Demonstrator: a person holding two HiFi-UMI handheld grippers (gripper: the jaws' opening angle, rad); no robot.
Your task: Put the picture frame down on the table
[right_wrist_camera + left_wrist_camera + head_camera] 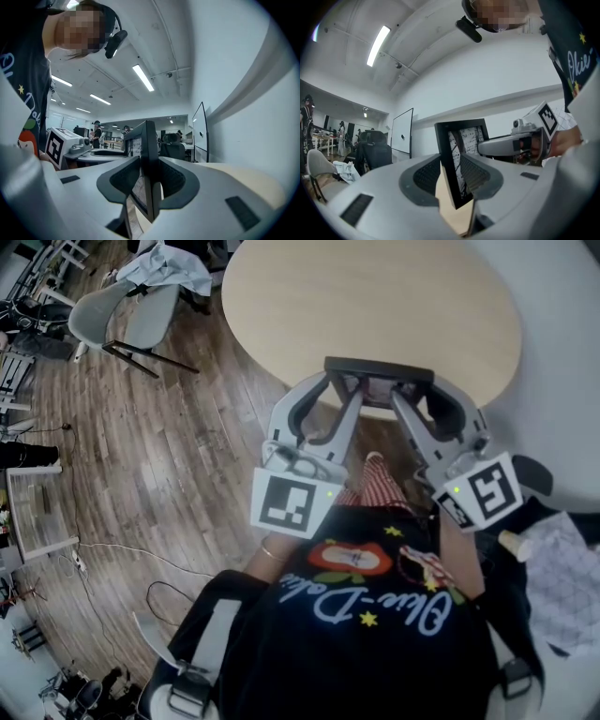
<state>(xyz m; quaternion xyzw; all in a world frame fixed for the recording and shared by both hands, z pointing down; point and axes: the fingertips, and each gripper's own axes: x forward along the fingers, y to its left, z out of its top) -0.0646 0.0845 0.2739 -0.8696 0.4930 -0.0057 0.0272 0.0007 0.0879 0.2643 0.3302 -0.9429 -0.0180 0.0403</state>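
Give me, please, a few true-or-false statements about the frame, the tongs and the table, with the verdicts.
1. The left tongs and the right tongs both grip the frame. True.
2. The frame lies flat on the table. False: it stands upright between the tongs, one on each side.
3. The frame is white. False: it is black.
4. The table is round with a light wooden top. True.
5. A chair stands on the wood floor beside the table. True.
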